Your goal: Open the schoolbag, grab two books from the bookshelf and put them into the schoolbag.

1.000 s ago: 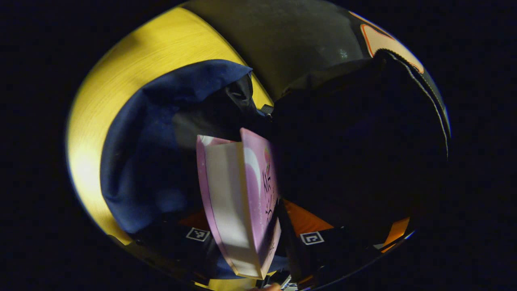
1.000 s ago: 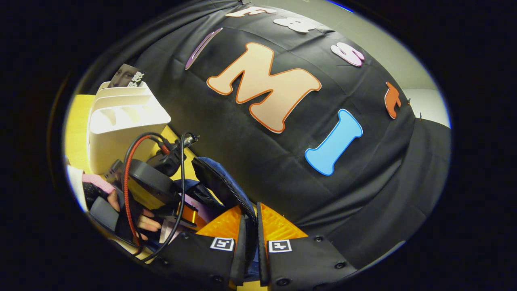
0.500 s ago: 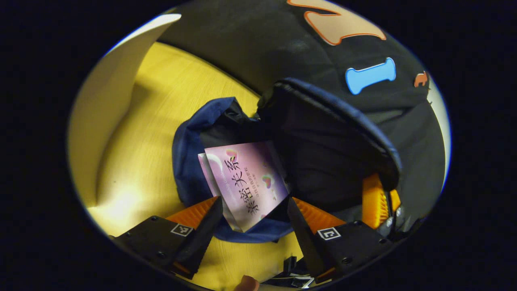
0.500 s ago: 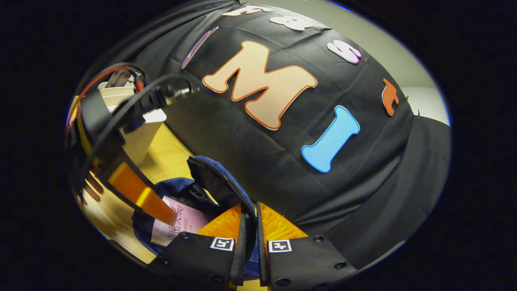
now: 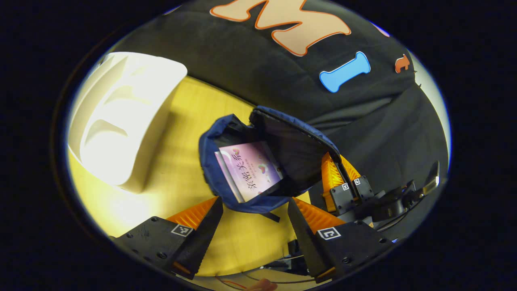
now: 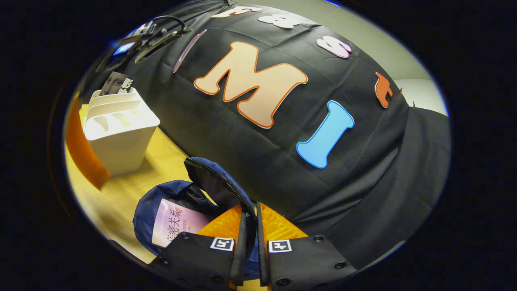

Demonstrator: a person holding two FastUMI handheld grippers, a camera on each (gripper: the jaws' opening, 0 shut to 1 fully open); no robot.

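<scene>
The navy schoolbag (image 5: 209,163) lies open on the yellow table, its flap (image 5: 301,147) held up. A purple book (image 5: 251,170) rests inside it, free of any finger. My left gripper (image 5: 252,212) hovers open above the bag's near edge, nothing between its fingers. My right gripper (image 6: 249,220) is shut on the flap's zipped edge (image 6: 226,190); in the left gripper view this right gripper (image 5: 343,182) pinches the flap from the right. The right gripper view also has the schoolbag (image 6: 147,208) and purple book (image 6: 177,221). The white bookshelf (image 6: 117,133) holds one book (image 6: 117,83) at its back.
The white bookshelf (image 5: 121,121) stands left of the bag on the yellow table (image 5: 181,121). An orange finger (image 6: 80,149) of the left gripper crosses the left edge of the right gripper view. The black cloth wall hangs close behind the bag.
My left gripper let go of the purple book inside the schoolbag, opened, and drew back up and away. The right gripper stayed shut on the flap.
</scene>
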